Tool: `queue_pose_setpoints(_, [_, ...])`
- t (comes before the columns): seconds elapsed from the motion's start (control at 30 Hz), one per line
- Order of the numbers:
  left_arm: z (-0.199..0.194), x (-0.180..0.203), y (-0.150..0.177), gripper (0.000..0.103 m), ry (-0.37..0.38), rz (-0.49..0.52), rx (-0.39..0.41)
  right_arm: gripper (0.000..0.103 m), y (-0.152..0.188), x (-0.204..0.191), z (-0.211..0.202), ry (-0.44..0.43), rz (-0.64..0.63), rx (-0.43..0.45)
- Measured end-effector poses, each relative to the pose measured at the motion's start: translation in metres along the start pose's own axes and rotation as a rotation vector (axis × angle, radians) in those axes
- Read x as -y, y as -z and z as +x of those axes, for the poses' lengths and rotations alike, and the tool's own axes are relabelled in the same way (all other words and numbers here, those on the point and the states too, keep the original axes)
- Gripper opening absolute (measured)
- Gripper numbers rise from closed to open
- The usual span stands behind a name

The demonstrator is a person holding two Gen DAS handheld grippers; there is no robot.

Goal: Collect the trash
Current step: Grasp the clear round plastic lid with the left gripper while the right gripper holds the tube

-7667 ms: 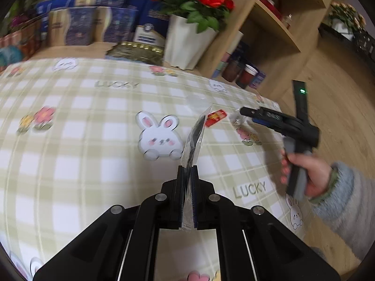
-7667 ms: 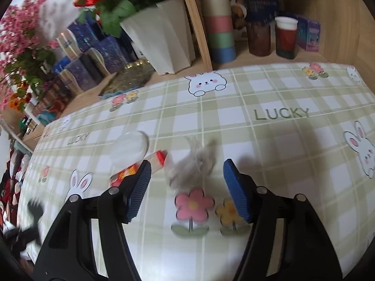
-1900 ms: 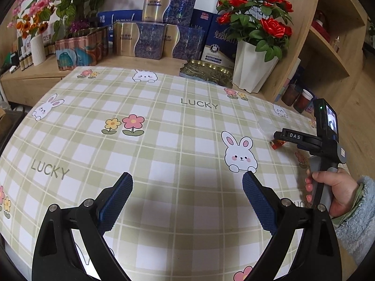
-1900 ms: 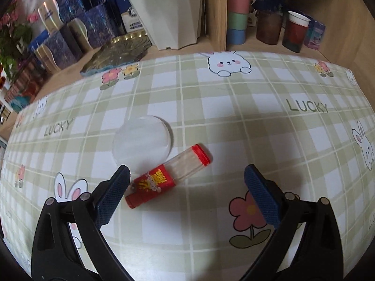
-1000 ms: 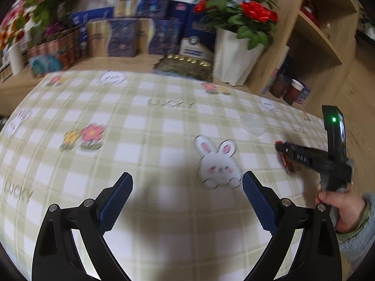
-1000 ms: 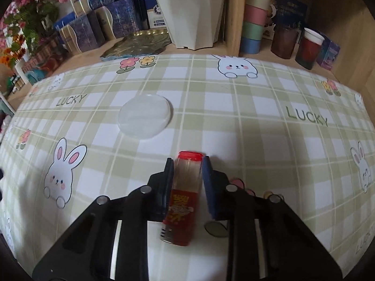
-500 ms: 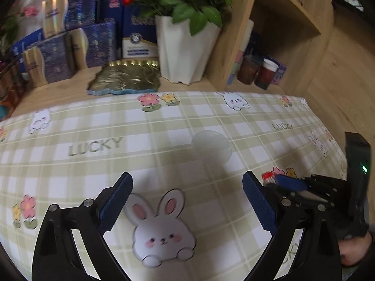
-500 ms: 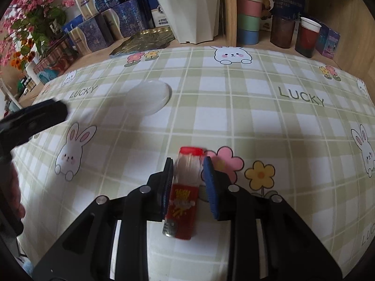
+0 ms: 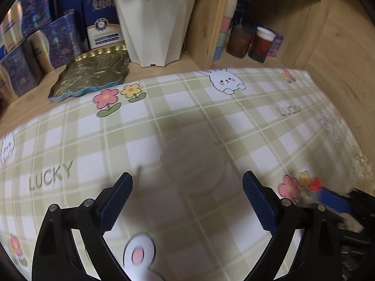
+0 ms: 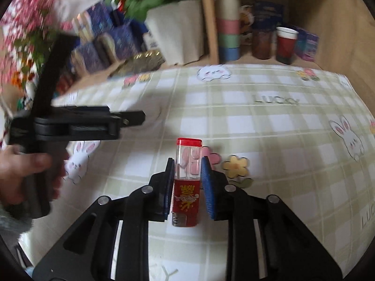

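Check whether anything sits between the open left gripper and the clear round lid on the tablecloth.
Nothing visible stands in the way. The left gripper hangs open over the clear round lid, which lies flat on the checked tablecloth just ahead of its fingertips, in shadow. The picture is blurred, so small obstacles could be missed.

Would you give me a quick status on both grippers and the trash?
Right gripper closing on red-capped tube. Left gripper open, over clear round lid on the tablecloth. Nothing in the way.
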State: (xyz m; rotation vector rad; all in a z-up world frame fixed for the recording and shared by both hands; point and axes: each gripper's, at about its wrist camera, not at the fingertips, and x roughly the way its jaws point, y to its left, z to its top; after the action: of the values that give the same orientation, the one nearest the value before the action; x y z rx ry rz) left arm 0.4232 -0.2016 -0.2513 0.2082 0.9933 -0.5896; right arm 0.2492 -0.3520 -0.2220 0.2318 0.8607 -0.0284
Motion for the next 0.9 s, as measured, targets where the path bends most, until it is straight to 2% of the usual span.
queue_pose_setpoints(0.2, [0.026,0.01,-0.015,0.092,-0.079,0.046,-0.046,0.025,0.005,0.02,-0.022,-0.026,0.086,0.025])
queue_pose_setpoints(0.23, [0.027,0.011,-0.016,0.088,-0.092,0.051,-0.048,0.025,0.006,0.02,-0.025,-0.027,0.094,0.029])
queue_pose_setpoints(0.3, [0.022,0.015,-0.015,0.064,-0.098,0.065,-0.025,0.024,0.01,0.023,-0.032,-0.03,0.111,0.034])
queue_pose_setpoints(0.5, [0.002,0.016,0.004,0.064,-0.029,0.034,-0.048,0.021,0.019,0.027,-0.056,-0.063,0.154,0.032])
queue_pose_setpoints(0.73, [-0.066,0.022,0.049,0.064,0.014,-0.001,-0.009,0.021,0.032,0.014,-0.094,-0.065,0.117,0.058])
queue_pose_setpoints(0.9, [-0.14,0.027,0.088,0.064,0.037,-0.06,0.067,0.021,0.037,0.0,-0.128,-0.079,0.081,0.082])
